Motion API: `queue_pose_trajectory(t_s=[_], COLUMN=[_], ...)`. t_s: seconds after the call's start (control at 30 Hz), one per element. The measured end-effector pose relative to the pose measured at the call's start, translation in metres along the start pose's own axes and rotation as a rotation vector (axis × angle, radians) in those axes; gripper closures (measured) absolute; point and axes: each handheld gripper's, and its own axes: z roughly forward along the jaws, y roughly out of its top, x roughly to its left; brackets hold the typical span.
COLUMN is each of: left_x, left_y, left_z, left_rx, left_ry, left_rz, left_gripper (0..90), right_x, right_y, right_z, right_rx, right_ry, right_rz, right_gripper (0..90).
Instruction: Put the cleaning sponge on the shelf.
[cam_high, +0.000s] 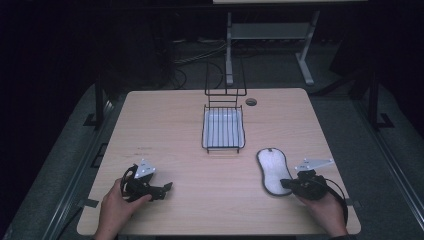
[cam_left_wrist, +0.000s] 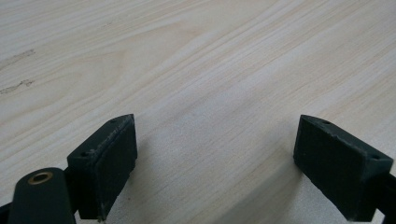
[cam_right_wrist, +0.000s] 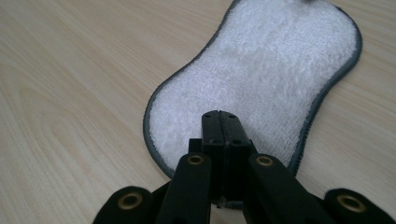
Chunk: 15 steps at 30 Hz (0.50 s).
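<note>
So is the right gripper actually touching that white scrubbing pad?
Cannot tell. In the right gripper view the shut right gripper sits over the near end of the white pad, but neither contact nor a gap shows plainly.

No text, label, brand, number or sign can be read here. The faint dark marks on the counter are too small to make out as letters or figures.
</note>
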Motion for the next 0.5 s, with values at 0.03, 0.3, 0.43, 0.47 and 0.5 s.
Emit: queue_pose_trajectory(t_s=[0.03,0.3,0.43,0.47,0.5], left_x=[0.0,0.0,0.0,0.0,0.0], left_y=[0.0,0.0,0.0,0.0,0.0], left_z=[0.0,0.0,0.0,0.0,0.0], left_rx=[0.0,0.0,0.0,0.0,0.0], left_ry=[0.0,0.0,0.0,0.0,0.0], left_rz=[0.0,0.0,0.0,0.0,0.0], left_gripper=[12.7,12.7,12.7,12.7,12.7], right_x=[-0.001,-0.013,-0.021,-0.023,-0.025], right_y=[-0.001,-0.007,-0.009,-0.01,-0.01], right_z=[-0.001,-0.01,-0.013,-0.014,-0.015], right_rx=[-0.001,0.001,-0.001,0.0,-0.001], right_ry=[0.003,-0.032,-0.053,-0.058,-0.061], right_rz=[0.013,0.032,0.04,0.045,0.046], right_gripper=[89.8,89.8,89.8,89.8,89.8])
